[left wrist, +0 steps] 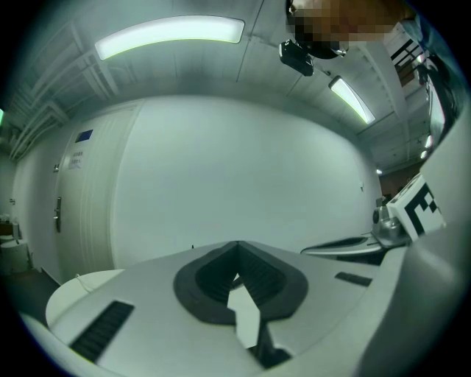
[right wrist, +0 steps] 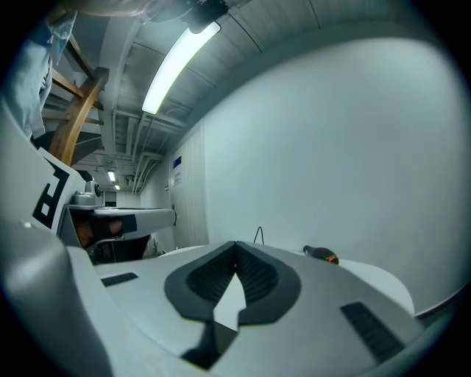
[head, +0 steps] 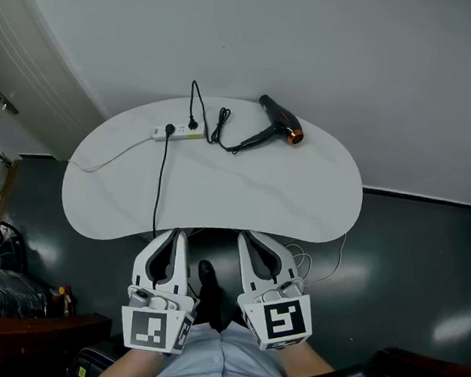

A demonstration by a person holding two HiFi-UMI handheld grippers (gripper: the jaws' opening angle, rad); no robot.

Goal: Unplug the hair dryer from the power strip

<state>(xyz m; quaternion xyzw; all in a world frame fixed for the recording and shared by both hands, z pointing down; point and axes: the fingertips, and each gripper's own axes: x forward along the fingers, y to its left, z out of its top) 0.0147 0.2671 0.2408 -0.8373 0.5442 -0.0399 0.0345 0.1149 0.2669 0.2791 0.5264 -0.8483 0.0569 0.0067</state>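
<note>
The table [head: 260,194] is white, with a rounded, bean-like outline, and most of its top is bare. All the things lie near the far edge. The white power strip [head: 178,133] lies left of the middle, along that edge. The black hair dryer [head: 279,119] lies to the right of it, apart from the strip, its orange end toward the right. Its black cord [head: 223,130] lies in loose loops between the two. A white cable [head: 113,158] goes from the strip toward the left edge. A black cable [head: 160,184] goes from a plug in the strip straight across to the near edge.

Black cord [head: 160,186] across otherwise bare tabletop [head: 293,200]
</note>
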